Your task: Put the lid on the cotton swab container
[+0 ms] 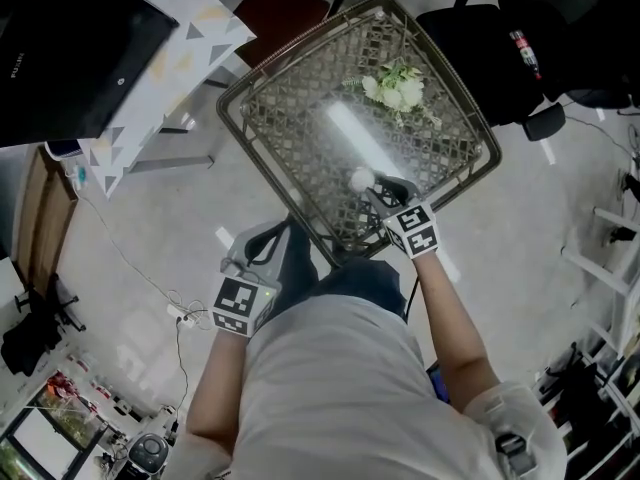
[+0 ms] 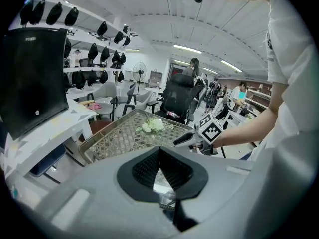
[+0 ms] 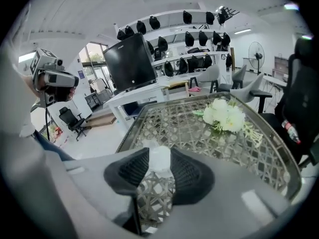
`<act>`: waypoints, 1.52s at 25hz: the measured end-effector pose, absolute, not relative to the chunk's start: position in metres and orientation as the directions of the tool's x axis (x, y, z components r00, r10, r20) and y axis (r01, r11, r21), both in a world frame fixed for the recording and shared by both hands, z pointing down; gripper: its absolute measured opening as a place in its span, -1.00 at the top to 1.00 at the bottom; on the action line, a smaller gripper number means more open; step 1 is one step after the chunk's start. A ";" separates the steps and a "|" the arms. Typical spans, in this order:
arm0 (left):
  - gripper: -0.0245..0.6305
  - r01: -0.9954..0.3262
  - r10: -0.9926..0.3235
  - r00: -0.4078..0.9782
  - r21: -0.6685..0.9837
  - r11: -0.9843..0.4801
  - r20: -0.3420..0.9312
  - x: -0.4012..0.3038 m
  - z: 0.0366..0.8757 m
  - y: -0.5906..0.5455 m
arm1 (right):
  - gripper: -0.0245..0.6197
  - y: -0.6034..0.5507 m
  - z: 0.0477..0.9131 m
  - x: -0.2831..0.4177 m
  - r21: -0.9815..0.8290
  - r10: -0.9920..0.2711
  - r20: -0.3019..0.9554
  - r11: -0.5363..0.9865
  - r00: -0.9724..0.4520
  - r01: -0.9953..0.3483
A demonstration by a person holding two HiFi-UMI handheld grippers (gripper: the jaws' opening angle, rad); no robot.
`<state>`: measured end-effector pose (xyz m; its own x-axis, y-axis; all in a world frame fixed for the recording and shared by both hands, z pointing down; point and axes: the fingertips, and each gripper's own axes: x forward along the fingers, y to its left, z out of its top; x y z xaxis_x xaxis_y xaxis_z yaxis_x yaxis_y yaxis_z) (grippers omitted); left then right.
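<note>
Cotton swab piece (image 1: 360,178), small, round and whitish-translucent (whether it is the container or its lid cannot be told), sits just above centre of the head view, over the lower part of the table (image 1: 240,108). The right gripper (image 1: 375,186) has the cotton swab piece clamped between its ribbed black pads, with the jaws about half apart. Whether the piece touches the table top cannot be told.

Right arm: the bare forearm runs from the lower right of the frame up to centre, crossing the table's lower edge. The gripper tilts obliquely downward, and its marker cube faces the camera.

Left arm: the forearm rises from the lower left of the frame. The left gripper (image 1: 270,243) is off the table, over the pale glossy floor beside the table's lower-left edge, and also tilts downward. Its pad tips meet with nothing between them.

Table: a rectangle with rounded corners, a raised brown rim and an open woven lattice under a glossy top that carries a bright strip of glare. A spray of white flowers (image 1: 398,86) with green leaves lies toward its upper right corner.

A flat black monitor (image 1: 60,48) fills the upper left of the frame, on a white desk (image 1: 190,38) printed with grey and tan triangles
</note>
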<state>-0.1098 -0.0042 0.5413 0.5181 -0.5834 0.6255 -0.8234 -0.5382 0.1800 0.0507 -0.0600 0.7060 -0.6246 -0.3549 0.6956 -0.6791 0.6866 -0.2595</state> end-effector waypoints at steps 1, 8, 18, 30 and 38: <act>0.90 -0.823 -0.580 0.518 0.184 -0.537 0.629 -0.109 0.542 -0.004 | 0.50 -0.063 0.707 0.051 -0.258 -0.360 0.696 0.681 -0.621 -0.685; 0.90 -0.817 -0.561 0.522 0.186 -0.547 0.643 -0.103 0.545 -0.009 | 0.50 -0.074 0.717 0.053 -0.279 -0.369 0.699 0.648 -0.613 -0.709; 0.90 -0.810 -0.530 0.524 0.198 -0.552 0.667 -0.099 0.552 -0.012 | 0.50 -0.081 0.736 0.055 -0.284 -0.368 0.719 0.618 -0.589 -0.733; 0.90 -0.814 -0.537 0.525 0.205 -0.544 0.660 -0.103 0.553 -0.016 | 0.11 -0.089 0.751 0.069 -0.358 -0.368 0.716 0.535 -0.593 -0.765; 0.90 -0.809 -0.549 0.538 0.207 -0.550 0.640 -0.101 0.550 -0.018 | 0.11 -0.088 0.750 0.068 -0.334 -0.389 0.717 0.536 -0.578 -0.776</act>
